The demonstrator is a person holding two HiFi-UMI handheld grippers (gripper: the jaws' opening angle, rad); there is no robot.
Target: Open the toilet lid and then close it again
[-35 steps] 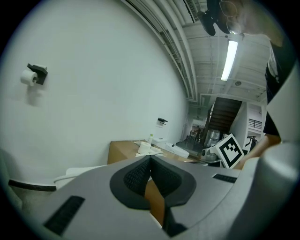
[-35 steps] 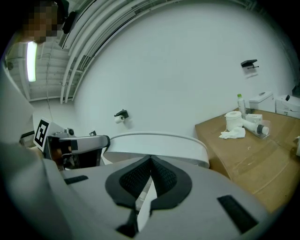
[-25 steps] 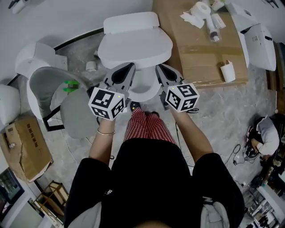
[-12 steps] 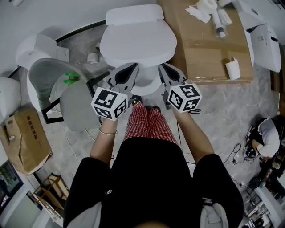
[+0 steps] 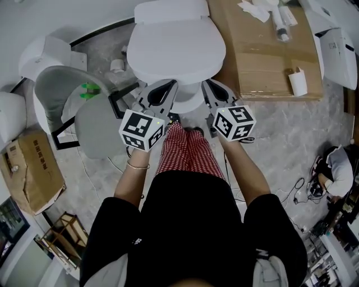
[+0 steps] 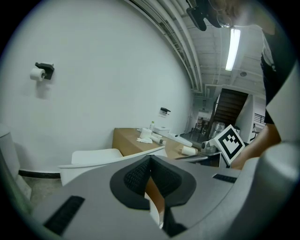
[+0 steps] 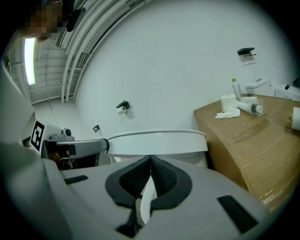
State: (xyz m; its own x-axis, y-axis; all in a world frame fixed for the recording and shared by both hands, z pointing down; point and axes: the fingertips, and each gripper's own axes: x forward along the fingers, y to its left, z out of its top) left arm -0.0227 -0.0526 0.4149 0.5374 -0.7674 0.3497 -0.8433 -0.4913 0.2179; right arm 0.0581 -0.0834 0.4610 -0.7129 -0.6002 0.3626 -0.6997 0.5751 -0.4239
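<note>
1. The big white plastic toilet lid (image 5: 175, 47) lies flat and shut on the white toilet bowl (image 5: 188, 106).
2. Your left gripper (image 5: 167, 87) is at the front edge of the toilet, a bit to the left. Its two jaws are pressed together at the tips. Nothing is between them.
3. Your right gripper (image 5: 208, 86) is at the front edge too, a bit to the right. Its jaws are also pressed together, and they hold nothing.
4. In the right gripper view, the rim of the lid (image 7: 157, 140) runs just above and past the jaw tips. No view shows whether the tips touch it.
5. I think you are at the start of a lift. The lid is down, and both tools point at its front edge.
6. For the next move, slide the tips under the front lip of the lid. Then push up and back toward the white water tank (image 5: 171, 10).
7. Go slowly, so the lid does not slip off the smooth tips and bang down.
8. The brown cardboard box (image 5: 269, 61) stands right beside the toilet. Keep your right arm away from it.
</note>
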